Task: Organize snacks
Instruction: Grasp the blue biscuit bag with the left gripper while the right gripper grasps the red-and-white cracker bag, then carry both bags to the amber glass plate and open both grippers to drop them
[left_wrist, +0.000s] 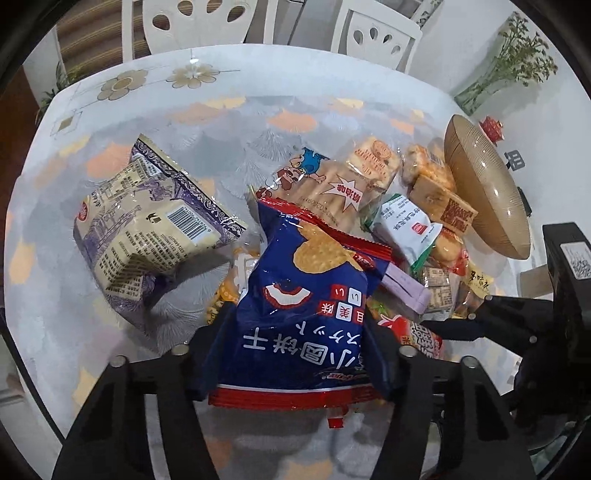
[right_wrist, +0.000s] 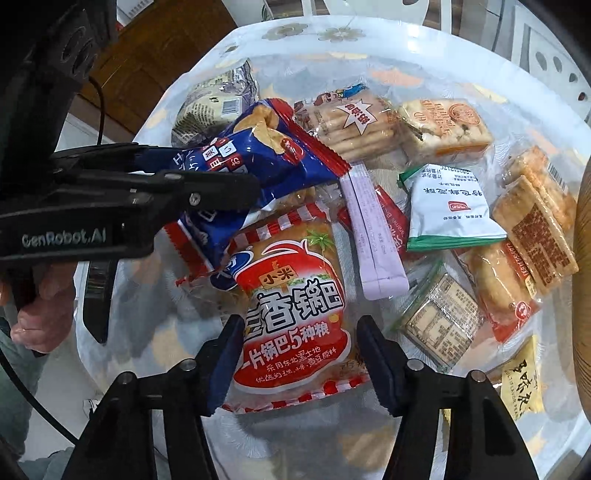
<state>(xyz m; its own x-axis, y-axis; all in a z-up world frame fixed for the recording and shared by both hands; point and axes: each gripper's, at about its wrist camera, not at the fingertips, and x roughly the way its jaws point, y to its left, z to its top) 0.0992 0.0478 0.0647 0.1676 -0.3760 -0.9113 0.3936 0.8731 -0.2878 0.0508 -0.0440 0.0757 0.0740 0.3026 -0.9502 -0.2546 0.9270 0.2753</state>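
The left hand-held gripper (left_wrist: 295, 354) is clamped on the blue biscuit bag (left_wrist: 306, 295); the right hand-held gripper (right_wrist: 295, 354) stands apart around the red rice-crust pack (right_wrist: 291, 314), which it probably needs to close on next.

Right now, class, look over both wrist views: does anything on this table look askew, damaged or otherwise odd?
Nothing looks torn or spilled. The snack packets lie in a jumbled, overlapping heap. The wooden bowl beside them appears tipped on its edge, though fisheye distortion may exaggerate that. The blue biscuit bag is crumpled where the left gripper pinches it.
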